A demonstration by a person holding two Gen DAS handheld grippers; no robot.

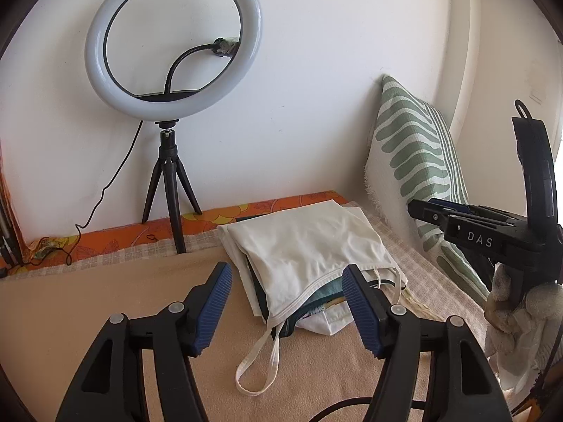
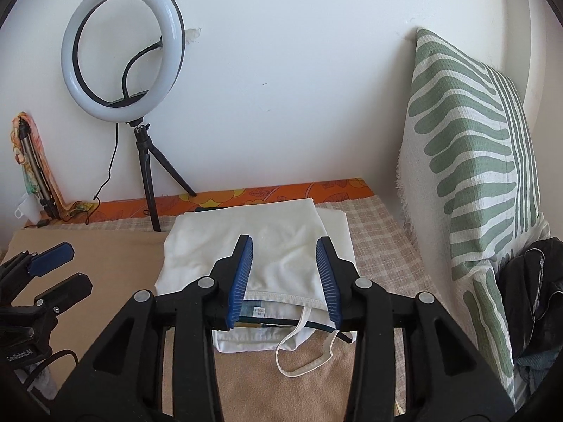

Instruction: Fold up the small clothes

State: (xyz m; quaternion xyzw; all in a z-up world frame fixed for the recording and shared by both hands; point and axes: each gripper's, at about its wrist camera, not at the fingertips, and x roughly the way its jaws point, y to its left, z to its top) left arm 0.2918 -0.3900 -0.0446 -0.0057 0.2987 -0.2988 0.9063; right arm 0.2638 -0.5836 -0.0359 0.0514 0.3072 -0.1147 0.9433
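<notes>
Right gripper (image 2: 284, 277) — we are holding it spread wide, grasping nothing, hovering over near hem of white folded top (image 2: 260, 246). Left gripper (image 1: 286, 307) likewise gaping, empty, facing same stack. Straps (image 2: 306, 348) trailing off near edge onto tan blanket (image 2: 288, 387). Bare blanket lying open to left; striped pillow (image 2: 468, 161) closing right side; ring light (image 2: 121, 52) standing at wall.

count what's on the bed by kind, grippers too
grippers: 2, left gripper and right gripper, both open
stack of folded clothes: 1
ring light on a tripod: 1
green striped pillow: 1
total: 5
</notes>
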